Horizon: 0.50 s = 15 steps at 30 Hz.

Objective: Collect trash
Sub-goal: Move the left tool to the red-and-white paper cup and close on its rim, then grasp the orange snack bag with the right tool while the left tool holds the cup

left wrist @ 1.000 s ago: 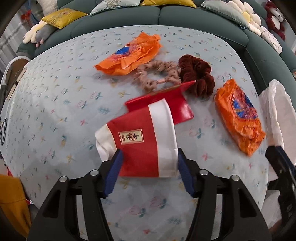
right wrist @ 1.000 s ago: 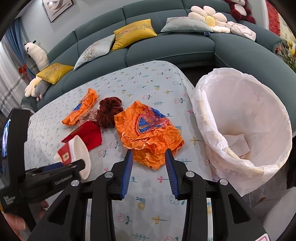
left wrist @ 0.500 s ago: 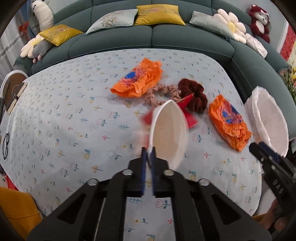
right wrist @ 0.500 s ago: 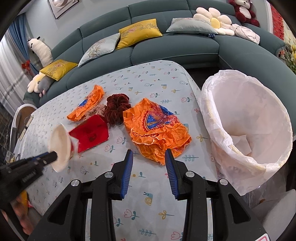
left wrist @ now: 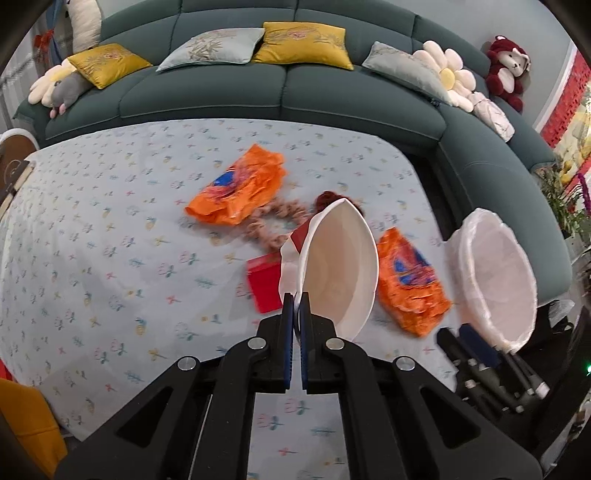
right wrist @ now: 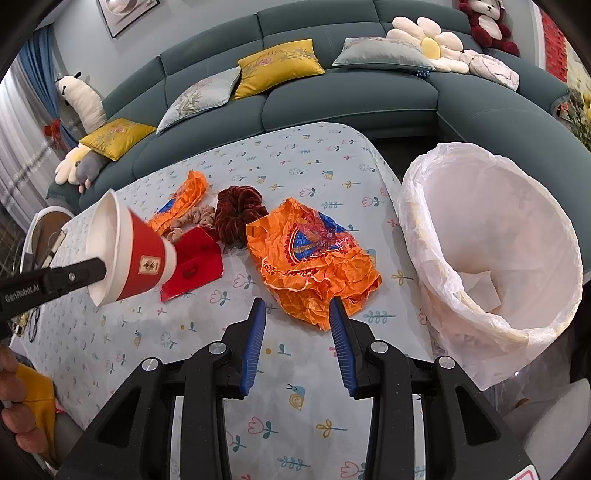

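A curved dark-teal sectional sofa [right wrist: 354,96] wrapped around a desk [left wrist: 110,236] covered in a pale blue floral cloth. Yellow cushions [right wrist: 279,66] and grey cushions [right wrist: 199,98] lined the seat, beside a daisy-shaped pillow [right wrist: 428,44] and a red plush bear [left wrist: 506,70]. A framed picture [right wrist: 125,11] hung on the grey-blue wall, near a blue curtain [right wrist: 40,77].

A red paper cup [left wrist: 340,266] hides most of a dark red scrunchie [left wrist: 327,197]; the red packet [left wrist: 264,284] beneath it is blurred.
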Available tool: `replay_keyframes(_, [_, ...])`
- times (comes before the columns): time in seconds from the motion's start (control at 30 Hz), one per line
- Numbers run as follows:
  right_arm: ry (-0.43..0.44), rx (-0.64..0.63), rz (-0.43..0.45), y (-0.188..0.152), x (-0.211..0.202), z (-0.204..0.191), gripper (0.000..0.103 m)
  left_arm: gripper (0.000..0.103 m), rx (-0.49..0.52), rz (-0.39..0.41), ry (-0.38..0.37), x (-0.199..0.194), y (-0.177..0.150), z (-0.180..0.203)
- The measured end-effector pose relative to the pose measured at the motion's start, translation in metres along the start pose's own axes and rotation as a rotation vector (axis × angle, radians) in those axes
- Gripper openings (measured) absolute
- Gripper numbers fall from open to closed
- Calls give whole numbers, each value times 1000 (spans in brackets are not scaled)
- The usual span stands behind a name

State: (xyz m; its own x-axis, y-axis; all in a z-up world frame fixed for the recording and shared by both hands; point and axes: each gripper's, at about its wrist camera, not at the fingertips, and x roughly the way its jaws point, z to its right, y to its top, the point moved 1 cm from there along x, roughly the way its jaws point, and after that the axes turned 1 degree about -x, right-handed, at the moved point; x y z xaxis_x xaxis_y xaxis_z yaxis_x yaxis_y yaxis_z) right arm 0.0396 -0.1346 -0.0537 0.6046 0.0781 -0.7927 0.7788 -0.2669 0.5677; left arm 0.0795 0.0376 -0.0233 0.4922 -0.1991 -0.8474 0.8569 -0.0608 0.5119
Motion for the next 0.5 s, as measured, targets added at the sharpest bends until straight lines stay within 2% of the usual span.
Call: replay_keyframes(0.5, [-9,38,17,6,-1,14,35,3,33,16,-51,6,17,31])
